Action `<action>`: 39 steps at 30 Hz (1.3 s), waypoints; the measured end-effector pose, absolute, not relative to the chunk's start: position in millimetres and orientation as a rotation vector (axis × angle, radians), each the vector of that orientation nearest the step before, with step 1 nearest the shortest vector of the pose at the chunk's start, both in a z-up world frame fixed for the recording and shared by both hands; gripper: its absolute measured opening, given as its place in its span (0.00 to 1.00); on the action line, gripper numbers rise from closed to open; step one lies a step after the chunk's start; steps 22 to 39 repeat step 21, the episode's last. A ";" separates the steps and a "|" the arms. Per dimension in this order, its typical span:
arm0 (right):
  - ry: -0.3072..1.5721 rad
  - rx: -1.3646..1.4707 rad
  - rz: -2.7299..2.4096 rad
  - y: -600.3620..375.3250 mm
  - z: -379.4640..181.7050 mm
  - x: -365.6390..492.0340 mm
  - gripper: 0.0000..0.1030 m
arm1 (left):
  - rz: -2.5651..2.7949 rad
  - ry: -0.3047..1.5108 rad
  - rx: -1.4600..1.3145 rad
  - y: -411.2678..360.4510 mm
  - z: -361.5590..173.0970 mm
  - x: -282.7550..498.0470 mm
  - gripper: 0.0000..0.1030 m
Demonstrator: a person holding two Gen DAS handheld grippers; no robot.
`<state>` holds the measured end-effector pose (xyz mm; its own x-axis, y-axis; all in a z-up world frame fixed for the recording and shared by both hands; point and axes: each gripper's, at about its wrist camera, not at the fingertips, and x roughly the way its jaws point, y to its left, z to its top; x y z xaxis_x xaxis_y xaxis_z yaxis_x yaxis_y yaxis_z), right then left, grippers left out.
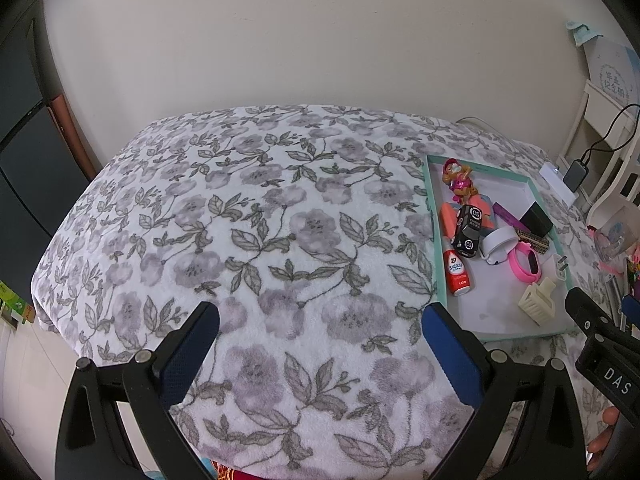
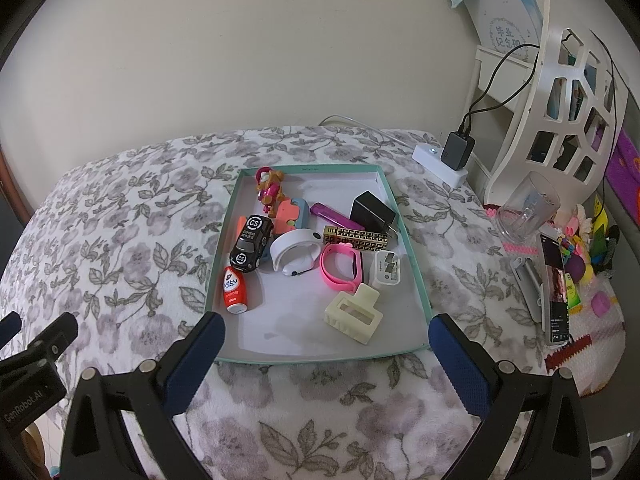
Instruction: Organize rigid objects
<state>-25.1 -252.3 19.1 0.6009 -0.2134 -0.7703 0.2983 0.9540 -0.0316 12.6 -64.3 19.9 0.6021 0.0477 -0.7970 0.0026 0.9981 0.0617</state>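
A teal-rimmed tray (image 2: 416, 264) lies on a flower-patterned blanket (image 1: 240, 220). It holds a black toy car (image 2: 251, 243), a red bottle (image 2: 234, 290), a cream hair claw (image 2: 354, 312), a pink band (image 2: 340, 266), a white ring-shaped piece (image 2: 294, 254), a black charger (image 2: 372, 212), a gold patterned box (image 2: 356, 237), a white plug (image 2: 388, 272) and a toy figure (image 2: 270, 186). My right gripper (image 2: 326, 330) is open and empty over the tray's near edge. My left gripper (image 1: 320, 322) is open and empty over bare blanket, left of the tray (image 1: 434, 224).
A white power strip with a black adapter (image 2: 456, 152) sits behind the tray. A white lattice rack (image 2: 568, 92), a clear cup (image 2: 528, 208), a propped phone (image 2: 556, 288) and small colourful toys (image 2: 588, 240) crowd the right side. The wall (image 2: 280, 48) is behind.
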 end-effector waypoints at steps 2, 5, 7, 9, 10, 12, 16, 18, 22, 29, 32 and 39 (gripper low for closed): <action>0.878 0.104 -0.297 -252.6 19.1 -24.9 1.00 | 0.026 0.925 0.059 -64.4 20.0 12.7 0.98; 0.877 0.104 -0.298 -252.0 19.2 -24.9 1.00 | 0.024 0.925 0.059 -64.7 20.1 12.9 0.98; 0.878 0.104 -0.297 -252.2 19.1 -24.7 1.00 | 0.024 0.925 0.055 -64.5 20.2 12.6 0.98; 0.878 0.104 -0.298 -252.0 19.2 -24.8 1.00 | 0.025 0.925 0.054 -65.0 20.3 12.3 0.98; 0.877 0.104 -0.297 -252.7 19.4 -24.7 1.00 | 0.025 0.925 0.054 -65.2 20.3 12.3 0.98; 0.878 0.104 -0.298 -251.9 19.1 -24.7 1.00 | 0.025 0.924 0.055 -65.4 20.4 12.2 0.98; 0.878 0.104 -0.298 -252.0 19.2 -24.7 1.00 | 0.031 0.923 0.047 -64.8 20.8 12.4 0.98; 0.878 0.104 -0.298 -251.9 19.1 -24.7 1.00 | 0.033 0.919 0.040 -63.1 21.4 12.2 0.98; 0.878 0.104 -0.298 -252.4 19.1 -24.5 1.00 | 0.029 0.918 0.037 -63.2 21.9 12.3 0.98; 0.878 0.104 -0.298 -252.4 19.1 -24.5 1.00 | 0.029 0.918 0.037 -63.2 21.9 12.3 0.98; 0.878 0.104 -0.298 -252.4 19.1 -24.5 1.00 | 0.029 0.918 0.037 -63.2 21.9 12.3 0.98; 0.878 0.104 -0.298 -252.4 19.1 -24.5 1.00 | 0.029 0.918 0.037 -63.2 21.9 12.3 0.98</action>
